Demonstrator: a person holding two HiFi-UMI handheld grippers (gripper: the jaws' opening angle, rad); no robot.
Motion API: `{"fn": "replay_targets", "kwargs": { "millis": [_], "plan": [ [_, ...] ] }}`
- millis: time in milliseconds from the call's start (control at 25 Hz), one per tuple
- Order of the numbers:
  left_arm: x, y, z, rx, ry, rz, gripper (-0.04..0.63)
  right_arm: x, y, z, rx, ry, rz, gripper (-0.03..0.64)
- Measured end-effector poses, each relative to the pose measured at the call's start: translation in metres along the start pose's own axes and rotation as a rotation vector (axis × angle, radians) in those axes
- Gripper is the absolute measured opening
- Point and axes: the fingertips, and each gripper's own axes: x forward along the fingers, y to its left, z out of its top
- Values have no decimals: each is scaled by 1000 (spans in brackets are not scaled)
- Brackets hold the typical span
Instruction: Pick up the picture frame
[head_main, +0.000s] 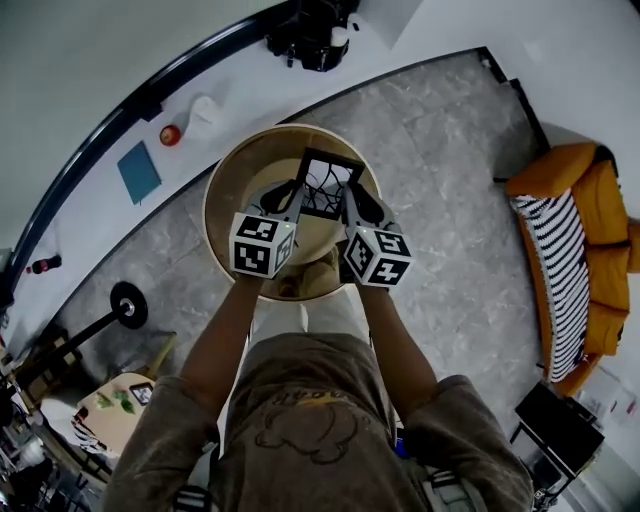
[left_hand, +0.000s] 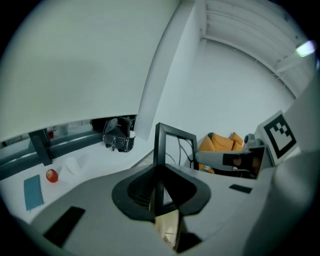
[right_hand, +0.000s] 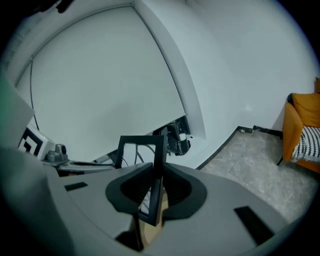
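The picture frame (head_main: 328, 185) is black-rimmed, with a white picture of dark branching lines. It is held upright over the round wooden table (head_main: 228, 190), one gripper on each side. My left gripper (head_main: 293, 202) is shut on the frame's left edge. In the left gripper view that edge (left_hand: 159, 150) runs up from between the pads of the left gripper (left_hand: 159, 192). My right gripper (head_main: 352, 206) is shut on the right edge. In the right gripper view the frame (right_hand: 159, 150) stands edge-on in the right gripper (right_hand: 156, 189), in front of the white wall.
An orange sofa (head_main: 590, 200) with a striped throw stands at the right on the grey stone floor. Along the white ledge at the back lie a black bag (head_main: 312, 35), a white cup (head_main: 205, 114), a red ball (head_main: 170, 134) and a blue book (head_main: 139, 171). A black stand (head_main: 128, 305) stands at the left.
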Motion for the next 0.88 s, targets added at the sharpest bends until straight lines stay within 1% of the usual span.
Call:
{"fn": "replay_targets", "kwargs": {
  "millis": [160,320,600,880],
  "plan": [
    [-31,-21,26,42,-47,-7,64,-35,16,28,-33,-56,21,77],
    [-59,-42,42,72,-90,-9,64,-65,29,48,-60,-105,41,77],
    [-99,-71,58,93,-149,-8,63,-112,47,68,-99,-165,65,77],
    [-131,-89,71,124,-213,-6,63,-151,67,83,-154,-226,95,73]
  ]
}}
